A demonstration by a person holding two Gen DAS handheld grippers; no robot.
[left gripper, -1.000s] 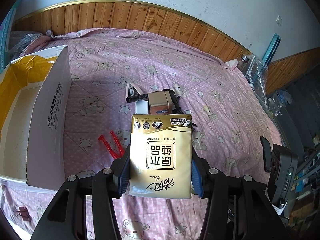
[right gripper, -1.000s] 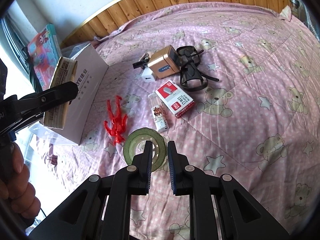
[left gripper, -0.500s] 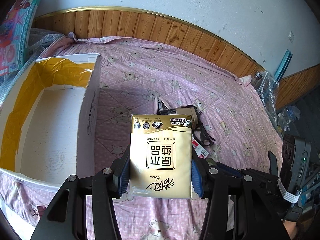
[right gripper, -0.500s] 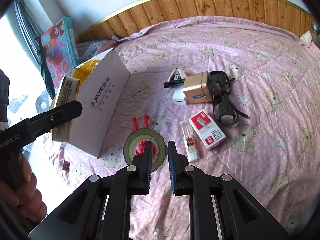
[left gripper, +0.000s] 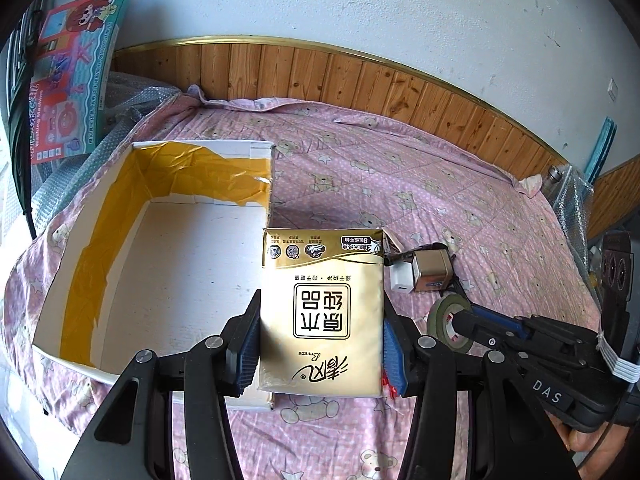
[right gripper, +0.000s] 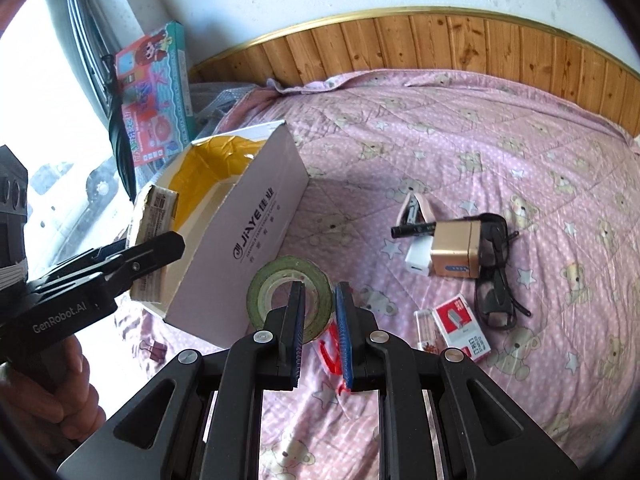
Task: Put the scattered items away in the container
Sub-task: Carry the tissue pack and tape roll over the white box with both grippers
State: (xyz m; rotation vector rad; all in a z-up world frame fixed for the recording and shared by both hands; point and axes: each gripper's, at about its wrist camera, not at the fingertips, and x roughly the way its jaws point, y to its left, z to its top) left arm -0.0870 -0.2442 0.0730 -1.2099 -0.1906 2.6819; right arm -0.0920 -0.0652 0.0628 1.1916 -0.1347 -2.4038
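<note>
My left gripper (left gripper: 321, 320) is shut on a gold tissue pack (left gripper: 322, 280), held flat above the right wall of the open white cardboard box (left gripper: 160, 264). In the right wrist view the same pack (right gripper: 154, 216) hangs over the box (right gripper: 256, 236) near its front corner. My right gripper (right gripper: 319, 304) is shut on a green tape roll (right gripper: 272, 280), one finger inside the ring and one outside, and holds it in the air just right of the box. The left wrist view shows that roll (left gripper: 438, 312) at the right gripper's (left gripper: 460, 320) tip.
On the pink bedspread lie a gold power bank (right gripper: 454, 250), a white charger (right gripper: 418, 264), a black pen (right gripper: 412, 230), dark glasses (right gripper: 494, 280), a red-and-white packet (right gripper: 460, 328), a clear tube (right gripper: 426, 328) and a red plastic piece (right gripper: 330, 354). A toy box (right gripper: 156, 92) leans behind the cardboard box.
My left gripper has carried the tissue pack leftward, from above the bedspread to above the box. My right gripper has moved the tape roll toward the box's right side.
</note>
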